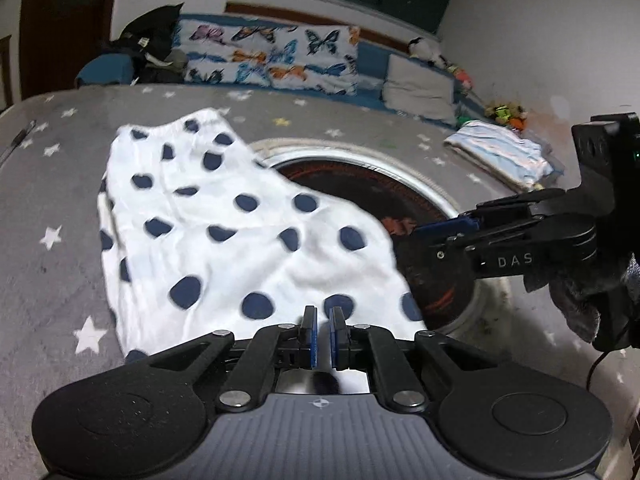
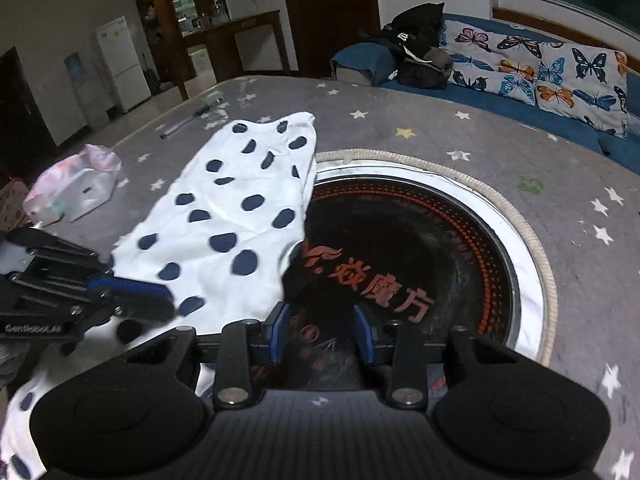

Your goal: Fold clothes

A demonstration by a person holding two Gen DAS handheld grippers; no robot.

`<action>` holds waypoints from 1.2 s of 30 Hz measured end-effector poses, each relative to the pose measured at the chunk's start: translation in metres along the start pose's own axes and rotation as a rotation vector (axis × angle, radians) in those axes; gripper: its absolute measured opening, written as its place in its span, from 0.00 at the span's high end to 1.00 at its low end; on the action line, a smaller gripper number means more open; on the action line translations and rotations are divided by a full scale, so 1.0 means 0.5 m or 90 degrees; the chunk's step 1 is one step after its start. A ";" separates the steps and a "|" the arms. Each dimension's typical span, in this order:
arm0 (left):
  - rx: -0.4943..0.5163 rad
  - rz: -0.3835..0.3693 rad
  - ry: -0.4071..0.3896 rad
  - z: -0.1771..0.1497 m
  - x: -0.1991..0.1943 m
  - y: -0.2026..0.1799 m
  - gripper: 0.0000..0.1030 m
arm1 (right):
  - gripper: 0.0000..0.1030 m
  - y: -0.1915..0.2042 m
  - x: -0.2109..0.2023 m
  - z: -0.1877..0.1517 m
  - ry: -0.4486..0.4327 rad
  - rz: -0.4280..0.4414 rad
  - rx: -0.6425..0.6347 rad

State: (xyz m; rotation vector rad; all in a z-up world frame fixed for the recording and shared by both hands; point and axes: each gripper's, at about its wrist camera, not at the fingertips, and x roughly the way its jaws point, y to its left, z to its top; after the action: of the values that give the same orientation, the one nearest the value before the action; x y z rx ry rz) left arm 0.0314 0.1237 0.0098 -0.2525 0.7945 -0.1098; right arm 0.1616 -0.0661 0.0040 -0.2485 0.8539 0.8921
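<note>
The left gripper's (image 1: 323, 326) jaws are pinching the polka-dot cloth's (image 1: 224, 216) near hem at lower centre while the right gripper's (image 2: 320, 330) jaws are hanging wide, needing that free right corner before folding evenly.

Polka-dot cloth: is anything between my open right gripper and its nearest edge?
Nothing visible. The right gripper hangs open over the black round panel, and the polka-dot cloth lies just to its left with no object between them.

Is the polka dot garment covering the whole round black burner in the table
No, the polka dot garment overlaps only the left edge of the round burner; most stays bare.
</note>
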 end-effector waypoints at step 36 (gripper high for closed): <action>-0.100 -0.034 0.000 0.084 0.065 0.035 0.91 | 0.73 0.202 0.018 -0.035 -0.049 0.090 -0.230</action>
State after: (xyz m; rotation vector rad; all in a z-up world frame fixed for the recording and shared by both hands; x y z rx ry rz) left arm 0.0840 0.1422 0.0109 -0.4222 0.7974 -0.0981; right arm 0.0776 -0.0071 0.0007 -0.4687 0.6406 1.1816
